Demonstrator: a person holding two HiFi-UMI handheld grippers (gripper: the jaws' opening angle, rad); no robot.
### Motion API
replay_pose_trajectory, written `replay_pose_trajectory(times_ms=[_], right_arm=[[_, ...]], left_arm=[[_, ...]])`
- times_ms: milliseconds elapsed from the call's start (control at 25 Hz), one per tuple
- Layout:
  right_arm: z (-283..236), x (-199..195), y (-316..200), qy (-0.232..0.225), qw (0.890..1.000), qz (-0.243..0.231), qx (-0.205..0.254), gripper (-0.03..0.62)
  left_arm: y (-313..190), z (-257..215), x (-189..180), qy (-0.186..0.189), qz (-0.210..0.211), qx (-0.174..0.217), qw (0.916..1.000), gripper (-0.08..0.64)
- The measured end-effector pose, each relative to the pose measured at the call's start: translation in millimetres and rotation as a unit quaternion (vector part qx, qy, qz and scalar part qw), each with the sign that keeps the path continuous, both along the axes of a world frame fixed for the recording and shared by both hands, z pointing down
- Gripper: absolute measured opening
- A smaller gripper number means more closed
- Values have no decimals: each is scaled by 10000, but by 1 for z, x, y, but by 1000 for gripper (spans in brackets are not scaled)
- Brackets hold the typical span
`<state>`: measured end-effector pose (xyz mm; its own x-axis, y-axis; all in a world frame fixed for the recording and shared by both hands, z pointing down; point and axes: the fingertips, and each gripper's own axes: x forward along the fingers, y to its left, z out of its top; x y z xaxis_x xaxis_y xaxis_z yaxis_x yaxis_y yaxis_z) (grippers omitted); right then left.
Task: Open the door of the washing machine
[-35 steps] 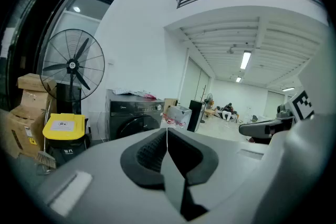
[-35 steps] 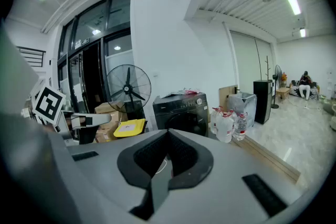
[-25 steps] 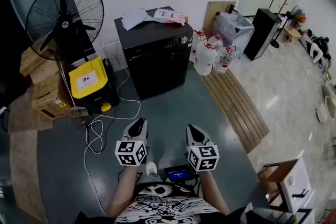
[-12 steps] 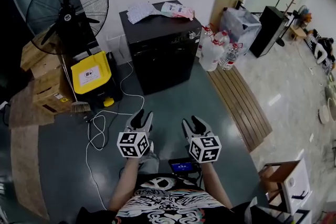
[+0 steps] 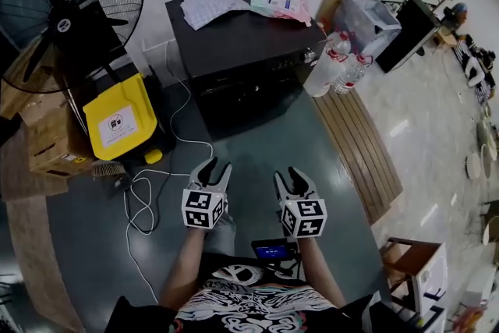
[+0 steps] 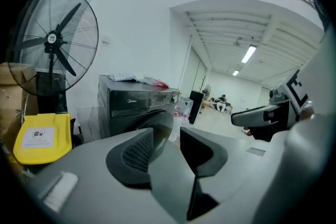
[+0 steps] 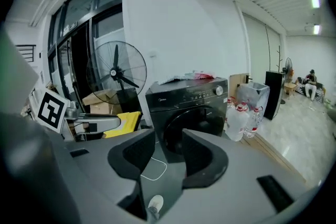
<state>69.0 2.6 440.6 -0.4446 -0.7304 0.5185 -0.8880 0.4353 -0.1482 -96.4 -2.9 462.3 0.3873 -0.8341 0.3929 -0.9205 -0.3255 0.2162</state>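
The task is not yet begun: the washer [image 5: 248,82] stands by the wall, well ahead, its door [image 7: 199,120] shut, while the left gripper [image 5: 212,166] and right gripper [image 5: 290,175] hover with jaws apart and empty, so the approach and pull remain.
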Motion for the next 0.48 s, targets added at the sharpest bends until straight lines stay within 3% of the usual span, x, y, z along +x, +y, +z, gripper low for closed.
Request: replay_pose_trajectory(times_ms=[240,480], right_arm=[[27,-50,-109,186,9988,354,-291,158],[64,-61,-155,186,9962,636,-558,153]], left_arm=[[-105,51,-50,-183,451,-405,9980,155],[-164,109,-59,-350,733,-622,9948,155]])
